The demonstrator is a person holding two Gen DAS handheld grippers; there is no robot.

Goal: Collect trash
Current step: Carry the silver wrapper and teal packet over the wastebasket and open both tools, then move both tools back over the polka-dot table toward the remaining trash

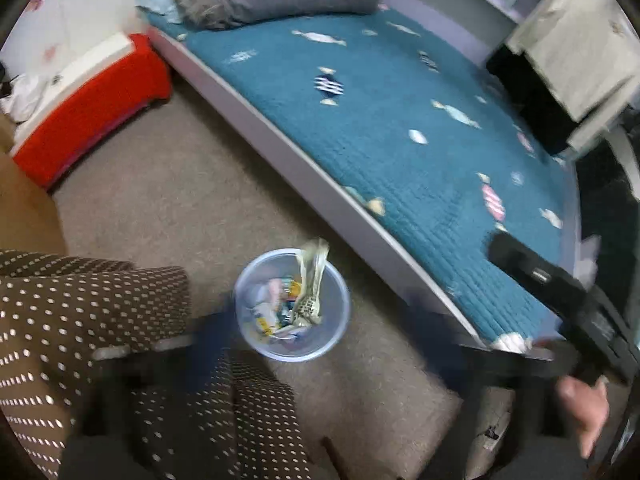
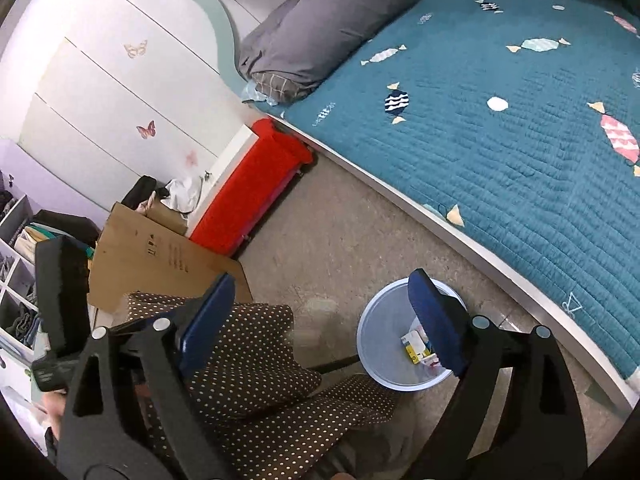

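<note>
Nearest are two legs in brown trousers with white dots (image 2: 256, 364), filling the near left of both views. Two grippers are in play. The right gripper (image 2: 320, 324) stands with its two blue-padded fingers (image 2: 434, 320) spread wide and nothing between them; its right finger overlaps the bin's rim in that view. The left gripper (image 1: 320, 344) is badly blurred in its own view, its dark fingers smeared out to either side of the bin, wide apart and pinching nothing.

Between them, on the beige carpet (image 1: 192, 184), stands one small translucent blue waste bin (image 1: 256, 280), just beside the knees and just in front of the bed's edge. It holds several scraps of trash (wrappers in white, yellow and blue, too jumbled to count). One pale crumpled wrapper (image 1: 310, 280) stands up out of the bin, reaching above its rim at the far side; whether it is falling or resting cannot be told.

In the left wrist view the other gripper's black body crosses the near right corner, a bare hand (image 1: 584, 404) on it.

Farther left lie one flattened cardboard box (image 2: 160, 256) and then one red storage box (image 2: 248, 184) with a white top, against the bed's head end. The bed (image 2: 500, 128) runs along the right, one teal quilt with a candy pattern on it, and one grey pillow (image 2: 320, 28) at the far end. Beyond stands a white wardrobe (image 2: 100, 80) with butterfly stickers (at least three show).
</note>
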